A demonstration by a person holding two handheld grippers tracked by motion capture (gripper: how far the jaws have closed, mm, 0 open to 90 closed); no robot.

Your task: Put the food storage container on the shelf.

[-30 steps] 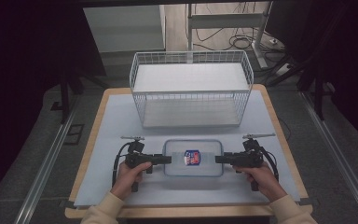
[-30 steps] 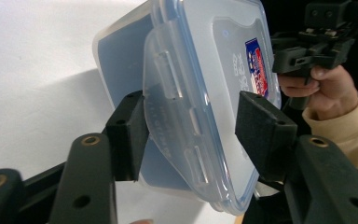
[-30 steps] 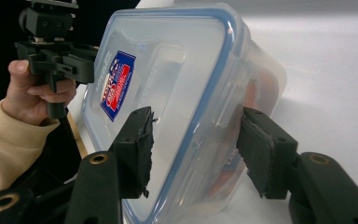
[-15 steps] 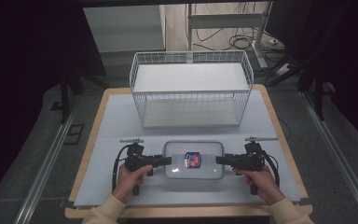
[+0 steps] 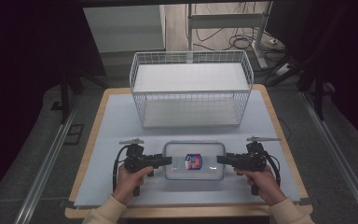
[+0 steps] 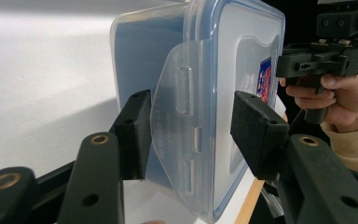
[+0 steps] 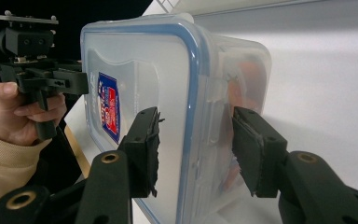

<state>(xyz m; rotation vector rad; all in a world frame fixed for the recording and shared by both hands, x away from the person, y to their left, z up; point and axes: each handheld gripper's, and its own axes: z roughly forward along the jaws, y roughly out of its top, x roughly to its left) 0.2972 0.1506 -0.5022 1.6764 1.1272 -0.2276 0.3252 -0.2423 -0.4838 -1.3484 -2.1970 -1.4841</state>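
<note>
- Two grippers meet at one clear plastic food box (image 5: 194, 161), which lies flat on the white table mat (image 5: 121, 116), near the front edge.
- The box has a lid with a blue rim and a red and blue sticker (image 5: 193, 161) on top.
- The left gripper (image 5: 167, 160) comes in from the box's left end. Its jaws have just been closing a little, with the box's left end clip (image 6: 179, 126) between them. One pad sits just beside the clip and the other is a bit apart from the lid, so they stand half wide and are not squeezing yet.
- The right gripper (image 5: 220, 159) comes in from the box's right end. Its jaws have just closed in on that end. One pad is on the lid and the other is on the side wall, so it is holding the box.
- Something orange (image 7: 247, 74) shows faintly through the box wall. I cannot tell what it is.
- Behind the box stands a white wire basket (image 5: 191, 88), well apart from it.
- Nothing lies between the box and the basket.
- Each hand (image 5: 129, 181) grips a handle, in a cream sleeve (image 5: 103, 214).
</note>
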